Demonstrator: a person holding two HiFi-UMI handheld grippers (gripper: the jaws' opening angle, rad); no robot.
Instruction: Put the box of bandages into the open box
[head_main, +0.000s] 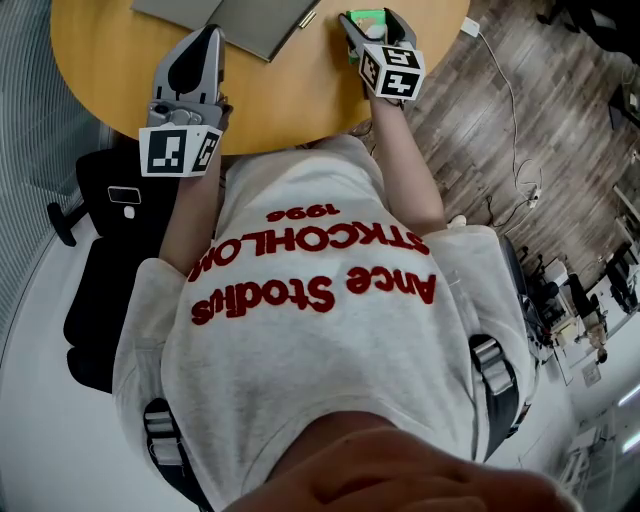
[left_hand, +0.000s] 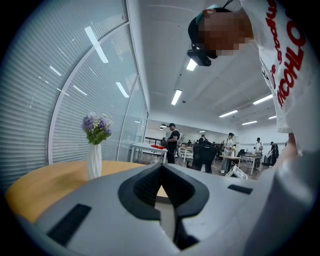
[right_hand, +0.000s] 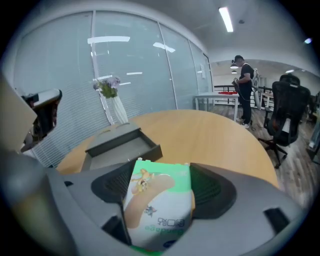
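The box of bandages (right_hand: 157, 210), green and white with a cartoon plaster on it, stands tilted between the jaws of my right gripper (right_hand: 162, 170). The jaws stand wide and do not visibly press on it. In the head view the same box (head_main: 366, 16) shows green between the fingers of the right gripper (head_main: 370, 26), near the table's far right. The open box (right_hand: 122, 142) is a grey tray lying a short way ahead and to the left; its grey lid (head_main: 235, 18) shows at the top. My left gripper (head_main: 212, 36) hangs over the table's near edge, shut and empty (left_hand: 162, 167).
The round wooden table (head_main: 110, 70) carries a white vase of purple flowers (left_hand: 94, 150) at its far side (right_hand: 112, 102). A black office chair (head_main: 100, 250) stands at my left. A white cable (head_main: 505, 90) trails over the wooden floor at the right. People stand at desks far behind.
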